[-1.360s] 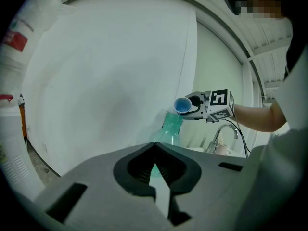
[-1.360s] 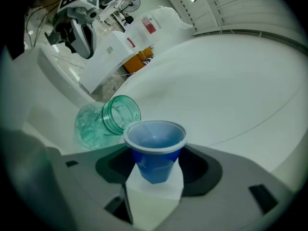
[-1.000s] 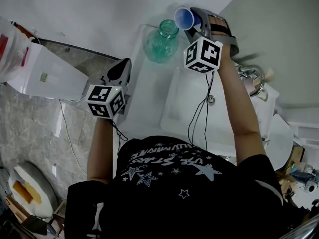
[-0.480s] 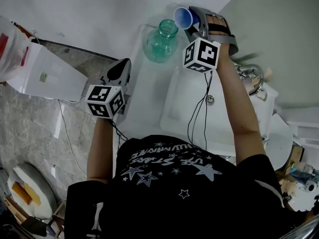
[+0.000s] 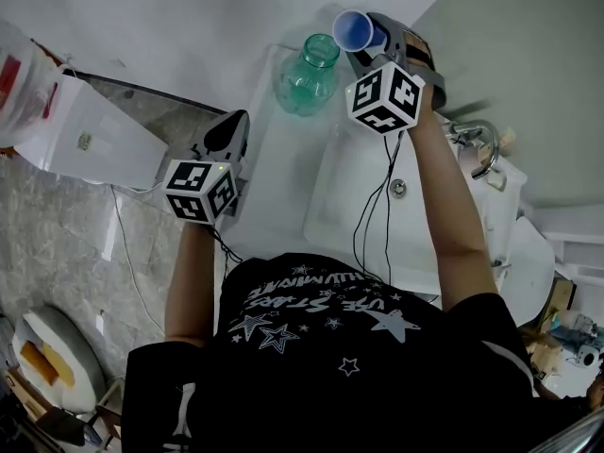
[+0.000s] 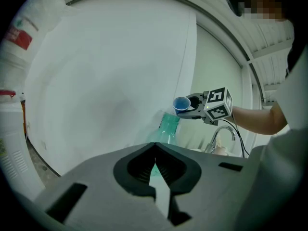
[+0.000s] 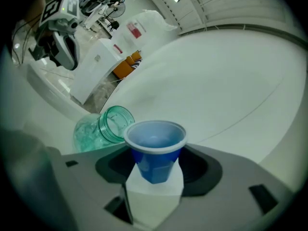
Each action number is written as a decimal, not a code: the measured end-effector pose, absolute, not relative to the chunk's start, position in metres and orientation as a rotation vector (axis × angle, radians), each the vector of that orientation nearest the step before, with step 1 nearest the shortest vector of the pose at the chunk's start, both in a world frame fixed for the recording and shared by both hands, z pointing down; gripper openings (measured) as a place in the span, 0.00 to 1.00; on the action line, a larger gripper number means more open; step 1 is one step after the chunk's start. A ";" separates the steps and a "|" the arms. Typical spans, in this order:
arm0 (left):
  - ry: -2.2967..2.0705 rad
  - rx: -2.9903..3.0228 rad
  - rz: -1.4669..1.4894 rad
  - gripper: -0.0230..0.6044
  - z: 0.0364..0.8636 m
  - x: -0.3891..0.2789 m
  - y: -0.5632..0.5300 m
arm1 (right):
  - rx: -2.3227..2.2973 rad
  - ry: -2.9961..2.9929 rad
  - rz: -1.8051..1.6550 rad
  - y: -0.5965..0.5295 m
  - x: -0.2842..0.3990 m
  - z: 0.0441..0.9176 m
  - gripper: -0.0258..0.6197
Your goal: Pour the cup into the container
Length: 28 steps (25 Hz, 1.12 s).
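A blue plastic cup (image 5: 355, 30) (image 7: 155, 148) (image 6: 182, 104) is clamped in my right gripper (image 5: 366, 40) (image 7: 155, 171), whose jaws press on its lower body. It hangs in the air just right of and above the mouth of a green glass jar (image 5: 307, 75) (image 7: 103, 126) (image 6: 167, 129) that stands on the white counter by the wall. The cup's inside looks pale; I cannot tell what it holds. My left gripper (image 5: 229, 132) (image 6: 155, 150) hovers lower left of the jar, shut with nothing in it.
A white sink basin (image 5: 344, 210) with a chrome faucet (image 5: 477, 144) lies right of the jar, below my right arm. A white box (image 5: 90, 144) stands at the left beyond the counter edge. Cables hang from the right gripper over the basin.
My right gripper has rolled with the cup, so its marker cube shows at a new angle and the cup's mouth shows rounder. The left gripper has stayed put.
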<state>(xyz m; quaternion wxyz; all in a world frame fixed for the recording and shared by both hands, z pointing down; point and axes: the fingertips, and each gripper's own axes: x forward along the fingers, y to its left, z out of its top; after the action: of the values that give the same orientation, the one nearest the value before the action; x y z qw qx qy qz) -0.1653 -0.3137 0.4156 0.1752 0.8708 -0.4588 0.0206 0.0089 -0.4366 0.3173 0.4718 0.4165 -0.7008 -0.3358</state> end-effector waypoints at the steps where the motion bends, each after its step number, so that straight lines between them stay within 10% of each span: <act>1: -1.301 2.467 0.060 0.05 0.416 -0.165 -0.312 | 1.037 -1.738 -0.800 -0.435 0.010 0.317 0.47; 28: -1.225 2.476 0.168 0.05 0.439 -0.145 -0.265 | 1.254 -2.507 -0.052 -0.326 0.018 0.401 0.47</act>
<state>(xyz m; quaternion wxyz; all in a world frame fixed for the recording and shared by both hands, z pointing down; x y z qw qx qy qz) -0.1452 -0.2651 0.4390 0.1859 0.8791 -0.4347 0.0595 0.0182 -0.3265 0.4007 0.1681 0.4409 -0.8815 -0.0183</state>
